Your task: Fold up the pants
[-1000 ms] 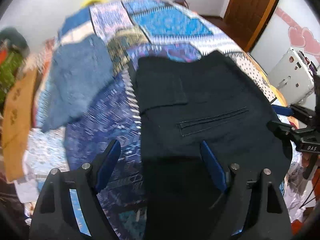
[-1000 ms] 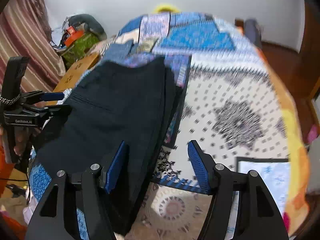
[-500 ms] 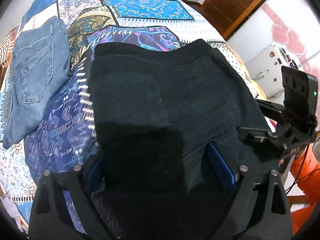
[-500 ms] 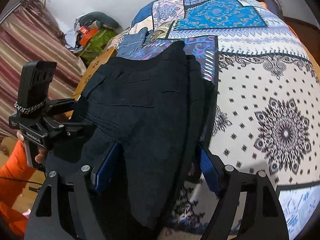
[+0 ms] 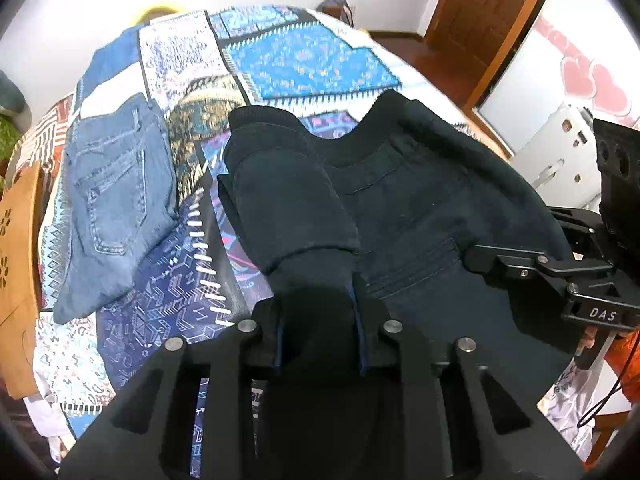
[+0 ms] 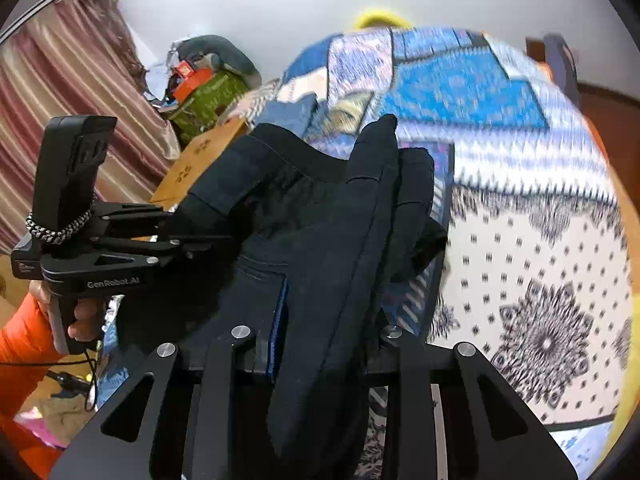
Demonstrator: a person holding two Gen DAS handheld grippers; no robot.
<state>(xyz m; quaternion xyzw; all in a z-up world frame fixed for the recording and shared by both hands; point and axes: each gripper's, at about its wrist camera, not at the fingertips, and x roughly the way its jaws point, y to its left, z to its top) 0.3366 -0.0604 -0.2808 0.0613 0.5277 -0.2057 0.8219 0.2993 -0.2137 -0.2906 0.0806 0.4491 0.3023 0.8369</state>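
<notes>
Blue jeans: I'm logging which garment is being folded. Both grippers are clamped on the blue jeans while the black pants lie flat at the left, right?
Swapped. In both wrist views the left gripper and right gripper are clamped on the black pants; the blue jeans lie flat at the left.

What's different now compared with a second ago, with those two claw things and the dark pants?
Both grippers' jaws have just been closing: the left gripper and right gripper now pinch the near edge of the black pants, which bunches up between them. The blue jeans stay lying on the patterned bedspread.
</notes>
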